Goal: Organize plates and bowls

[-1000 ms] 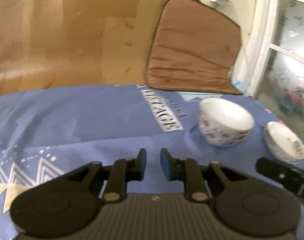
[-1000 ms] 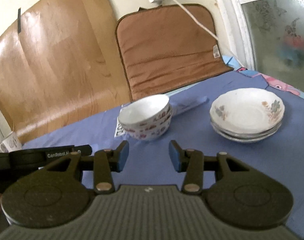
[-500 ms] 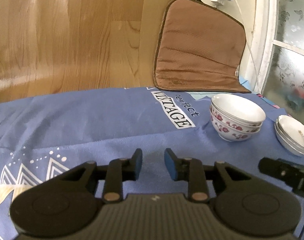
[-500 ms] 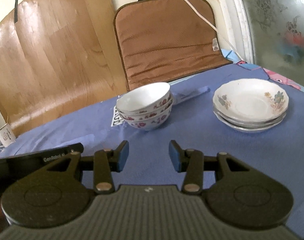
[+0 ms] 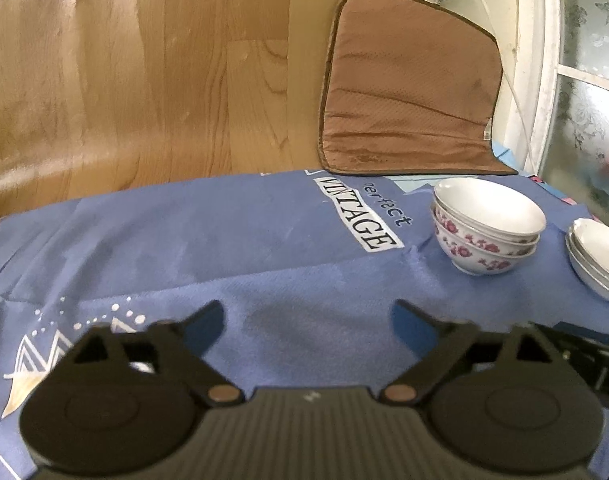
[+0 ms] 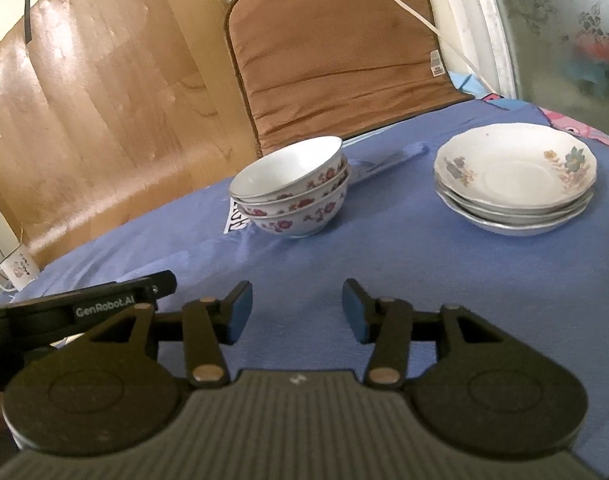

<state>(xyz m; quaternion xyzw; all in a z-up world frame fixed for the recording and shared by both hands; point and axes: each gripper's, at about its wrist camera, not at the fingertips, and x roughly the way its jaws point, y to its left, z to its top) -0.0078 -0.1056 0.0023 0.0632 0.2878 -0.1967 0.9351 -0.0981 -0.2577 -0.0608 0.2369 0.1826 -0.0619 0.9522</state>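
Note:
Three white bowls with red flowers (image 5: 486,230) (image 6: 292,196) sit nested in one stack on the blue cloth. To their right stands a stack of white floral plates (image 6: 516,176) (image 5: 596,260), cut off by the frame edge in the left wrist view. My left gripper (image 5: 306,322) hovers over bare cloth, well short and left of the bowls; its jaws are opening wide with nothing between them. My right gripper (image 6: 296,308) hangs in front of both stacks, its jaws opening slightly and empty. The left gripper's body (image 6: 76,308) shows at the left of the right wrist view.
A brown cushion (image 5: 408,96) (image 6: 336,52) leans on the wall behind the bowls. A wooden board (image 5: 144,68) stands at the back left. A white cable (image 6: 420,16) runs down past the cushion. A small mug (image 6: 18,272) sits at the far left. Frosted glass panes (image 6: 564,28) are at right.
The left gripper's jaws have swung from nearly shut to wide apart. The right jaws have widened a little. Both views have drifted slightly; the bowls and plates stay put.

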